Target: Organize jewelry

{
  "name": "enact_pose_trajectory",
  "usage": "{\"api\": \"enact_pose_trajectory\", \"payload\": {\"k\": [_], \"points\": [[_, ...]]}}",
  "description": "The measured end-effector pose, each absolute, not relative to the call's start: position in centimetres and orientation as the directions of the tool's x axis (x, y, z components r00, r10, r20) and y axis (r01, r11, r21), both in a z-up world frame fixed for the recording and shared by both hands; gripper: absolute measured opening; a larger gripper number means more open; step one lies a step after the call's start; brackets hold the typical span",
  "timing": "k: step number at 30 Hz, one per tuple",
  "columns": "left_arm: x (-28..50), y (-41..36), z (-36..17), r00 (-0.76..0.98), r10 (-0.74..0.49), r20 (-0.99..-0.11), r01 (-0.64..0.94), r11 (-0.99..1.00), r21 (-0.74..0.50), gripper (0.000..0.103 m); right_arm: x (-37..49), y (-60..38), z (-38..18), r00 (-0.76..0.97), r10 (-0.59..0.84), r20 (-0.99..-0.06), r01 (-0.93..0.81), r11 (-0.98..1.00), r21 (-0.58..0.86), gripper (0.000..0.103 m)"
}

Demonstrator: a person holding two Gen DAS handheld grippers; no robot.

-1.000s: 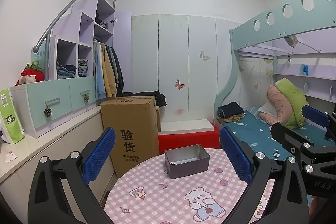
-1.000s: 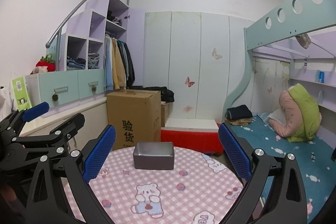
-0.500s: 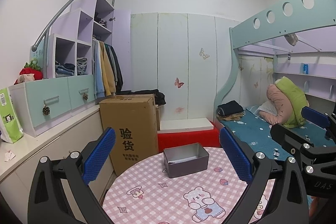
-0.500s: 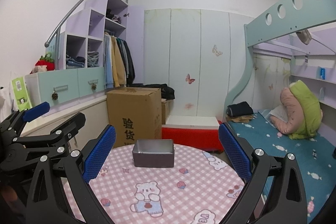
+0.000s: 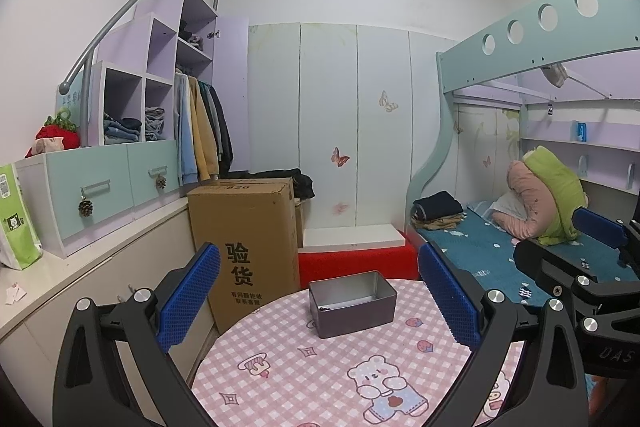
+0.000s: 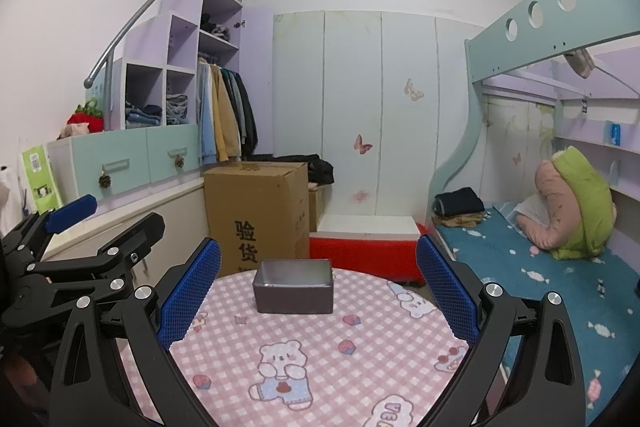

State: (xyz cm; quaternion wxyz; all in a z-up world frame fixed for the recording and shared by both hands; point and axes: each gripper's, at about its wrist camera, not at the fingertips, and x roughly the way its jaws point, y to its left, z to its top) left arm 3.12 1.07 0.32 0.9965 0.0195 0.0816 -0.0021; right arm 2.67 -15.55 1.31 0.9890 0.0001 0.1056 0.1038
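Both grippers are hovering wide apart and carrying nothing, the left gripper [image 5: 318, 293] and right gripper [image 6: 318, 289] each facing the open grey rectangular metal tin [image 5: 352, 301] sitting toward the far side of the round pink checked tablecloth [image 5: 320, 379]. Judging by this, the task is just starting; next, jewelry needs locating. Only the left view is showing small dark beads [image 5: 325, 308] inside the tin

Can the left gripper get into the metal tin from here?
Probably yes: the left gripper is open, the tin sits lidless straight ahead on the table, nothing between.
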Motion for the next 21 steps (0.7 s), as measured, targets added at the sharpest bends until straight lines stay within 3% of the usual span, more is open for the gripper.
{"api": "enact_pose_trajectory", "payload": {"k": [21], "points": [[3.35,1.26,-0.2,0.985,-0.007,-0.173,0.013,0.999,0.033,0.096,2.99,-15.36,1.05,0.954,0.208,-0.217,-0.207,0.978,0.026,0.095]]}}
